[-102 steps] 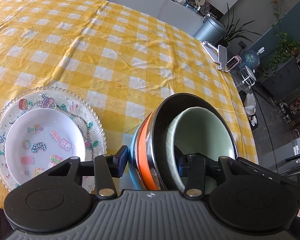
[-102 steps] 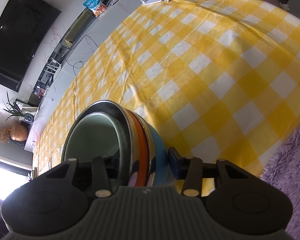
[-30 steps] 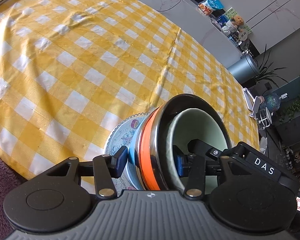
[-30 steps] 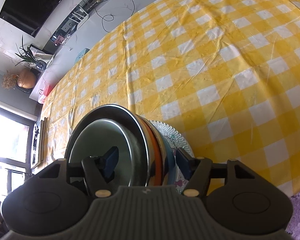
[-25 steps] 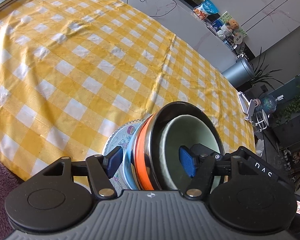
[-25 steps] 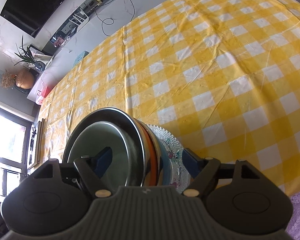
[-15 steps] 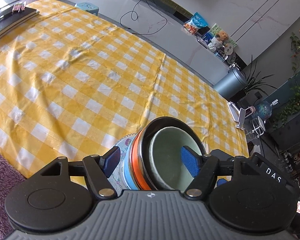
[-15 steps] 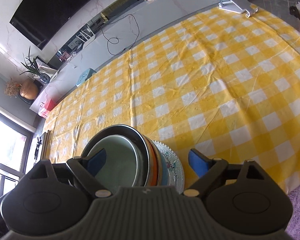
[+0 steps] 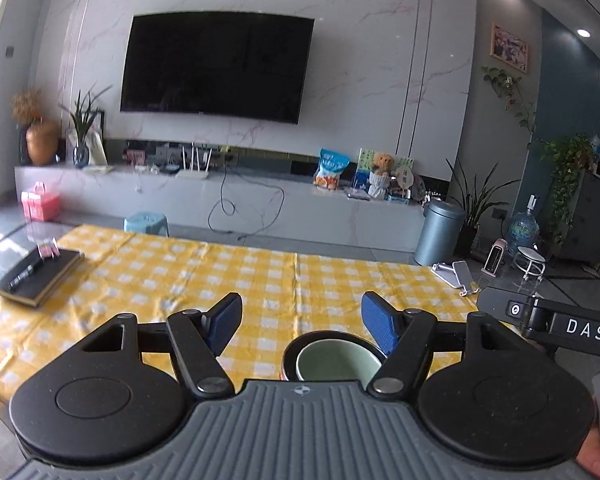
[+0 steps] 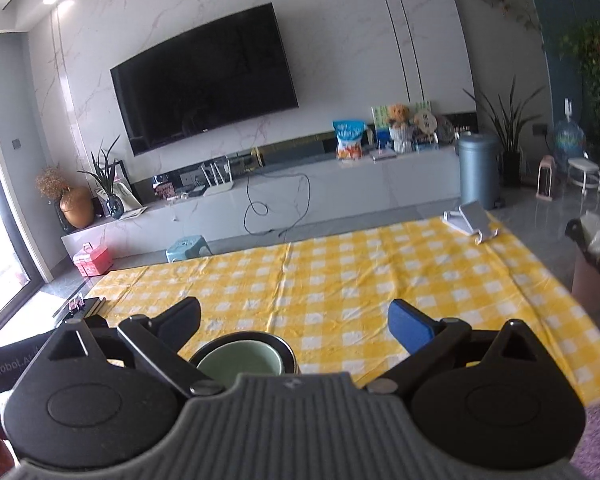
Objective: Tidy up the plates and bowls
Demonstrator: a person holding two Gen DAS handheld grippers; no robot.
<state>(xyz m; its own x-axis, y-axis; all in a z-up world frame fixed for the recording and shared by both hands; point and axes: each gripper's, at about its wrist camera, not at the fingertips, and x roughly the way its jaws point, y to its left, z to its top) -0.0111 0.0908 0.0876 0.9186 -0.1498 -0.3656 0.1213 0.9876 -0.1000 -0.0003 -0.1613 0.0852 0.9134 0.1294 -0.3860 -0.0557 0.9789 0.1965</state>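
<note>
Both tongs are empty: the left gripper (image 9: pixel 300 322) stands wide, the right gripper (image 10: pixel 294 320) is opening wider, and nothing lies between their pads. The pale green bowl (image 9: pixel 337 364) sits nested in a dark bowl (image 10: pixel 278 342) on the yellow checked tablecloth (image 9: pixel 260 276), below the fingers. To finish well, I would lift both straight away, without brushing the stack's rim.

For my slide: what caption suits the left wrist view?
Left gripper open above nested bowls on the yellow checked tablecloth.
</note>
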